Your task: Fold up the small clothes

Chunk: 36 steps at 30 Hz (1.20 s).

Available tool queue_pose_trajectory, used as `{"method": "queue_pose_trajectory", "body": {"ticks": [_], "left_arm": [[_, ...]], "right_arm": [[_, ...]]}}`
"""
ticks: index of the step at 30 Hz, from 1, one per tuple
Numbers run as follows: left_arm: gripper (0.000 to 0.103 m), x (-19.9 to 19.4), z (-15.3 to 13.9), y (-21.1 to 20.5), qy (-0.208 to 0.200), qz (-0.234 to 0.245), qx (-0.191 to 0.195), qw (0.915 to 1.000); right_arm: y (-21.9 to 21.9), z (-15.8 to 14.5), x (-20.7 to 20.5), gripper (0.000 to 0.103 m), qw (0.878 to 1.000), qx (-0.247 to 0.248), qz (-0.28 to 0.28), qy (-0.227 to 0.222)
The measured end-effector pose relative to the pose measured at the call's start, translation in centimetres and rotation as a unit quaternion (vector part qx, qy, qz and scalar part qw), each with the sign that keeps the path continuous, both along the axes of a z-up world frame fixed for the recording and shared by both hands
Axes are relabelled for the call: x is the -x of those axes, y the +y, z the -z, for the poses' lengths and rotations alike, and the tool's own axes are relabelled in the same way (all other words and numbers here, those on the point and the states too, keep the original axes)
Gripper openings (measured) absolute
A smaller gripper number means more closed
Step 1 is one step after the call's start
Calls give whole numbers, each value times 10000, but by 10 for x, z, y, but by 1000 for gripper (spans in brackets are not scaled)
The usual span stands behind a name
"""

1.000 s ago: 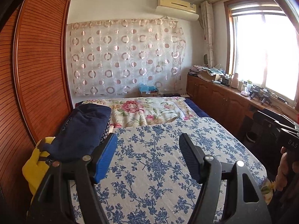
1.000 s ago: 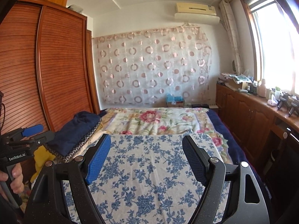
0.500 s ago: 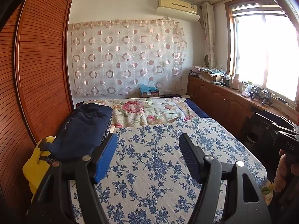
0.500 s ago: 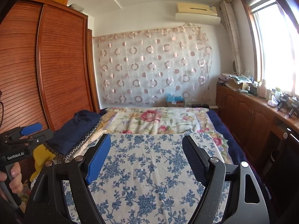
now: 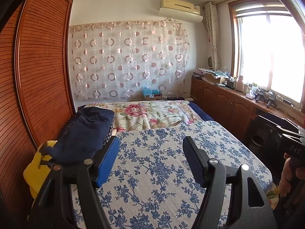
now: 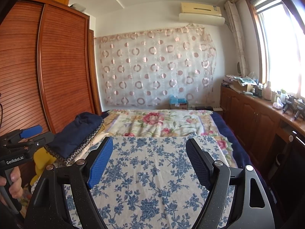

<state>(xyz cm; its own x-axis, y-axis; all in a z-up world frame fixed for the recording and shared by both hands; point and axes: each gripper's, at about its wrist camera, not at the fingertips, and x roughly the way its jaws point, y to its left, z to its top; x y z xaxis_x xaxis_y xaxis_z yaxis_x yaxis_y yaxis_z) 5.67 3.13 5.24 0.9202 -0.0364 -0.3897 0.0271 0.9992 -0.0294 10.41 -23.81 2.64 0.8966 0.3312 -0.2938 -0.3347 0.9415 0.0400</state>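
Nearest the cameras, the left gripper (image 5: 150, 160) and the right gripper (image 6: 149, 161) both hang above the bed (image 5: 238, 164) with their jaws spread wide and nothing between them. Under them the bed's near part is covered by a white sheet with blue flowers (image 5: 162, 164). At the bed's left edge, beside the wooden wardrobe (image 5: 38, 80), a dark navy garment (image 5: 83, 133) lies in a loose heap, part of it draped over a yellow item (image 5: 36, 171) whose shape is not clear. Farther along the bed lies a quilt with pink roses (image 5: 148, 112). Beyond the bed's far end hangs a sheer curtain with ring patterns (image 5: 129, 57), and a small box with blue contents (image 5: 151, 93) sits at its foot.
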Motion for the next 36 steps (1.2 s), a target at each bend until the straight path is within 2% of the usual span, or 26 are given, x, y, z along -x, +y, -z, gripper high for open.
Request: {"method": "queue_pose_trajectory", "body": {"ticks": [36], "left_arm": [[69,1,-1,-1,-18,6,7,10000]], "right_arm": [[4,0,1,81,10000,4,7,-12]]}}
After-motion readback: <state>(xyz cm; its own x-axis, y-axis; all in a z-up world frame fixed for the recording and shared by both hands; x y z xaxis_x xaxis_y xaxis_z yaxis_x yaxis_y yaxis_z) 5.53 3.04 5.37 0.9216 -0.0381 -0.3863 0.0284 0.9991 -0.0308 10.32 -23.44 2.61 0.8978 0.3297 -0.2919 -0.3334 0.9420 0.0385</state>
